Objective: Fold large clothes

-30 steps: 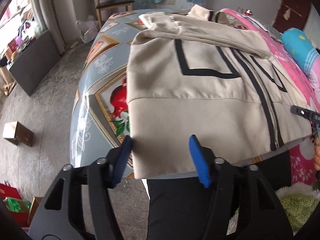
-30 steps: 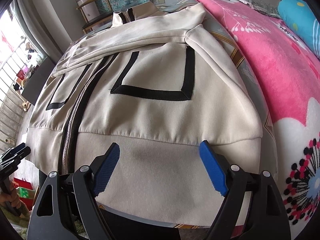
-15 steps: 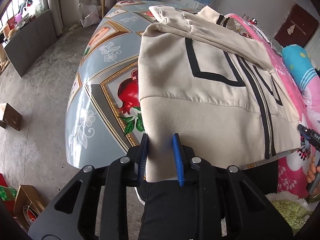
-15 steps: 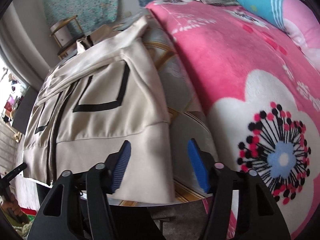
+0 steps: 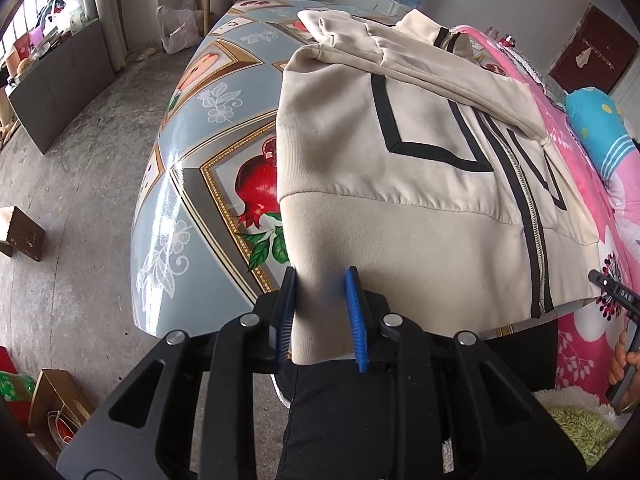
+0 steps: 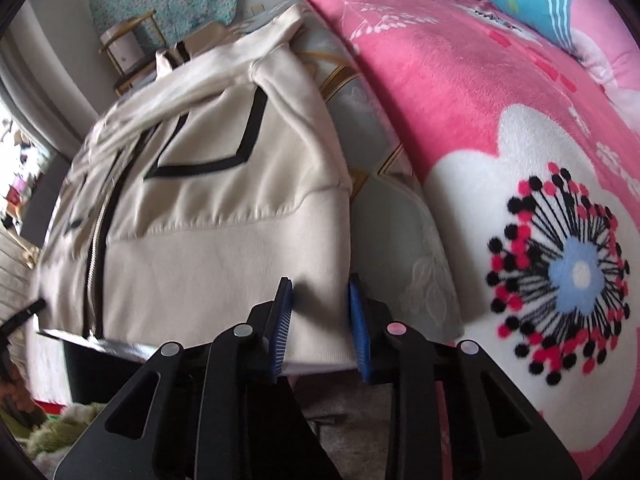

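Jacket (image 5: 400,184) hem pinched by left tongs (image 5: 320,312), right tongs (image 6: 320,320), both just closing.

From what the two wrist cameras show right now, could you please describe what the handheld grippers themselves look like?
Both are alike. The left gripper and the right gripper each have a matte black plastic frame with triangular cut-outs and four round silver pivot bolts. Their two flat fingers carry ribbed bright-blue pads. In the left view, the right gripper's black side bears small white lettering, too small to read. No cables or sleeves are visible.

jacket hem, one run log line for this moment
left gripper: shut on jacket hem corner | right gripper: just closed on other corner | jacket flat on table
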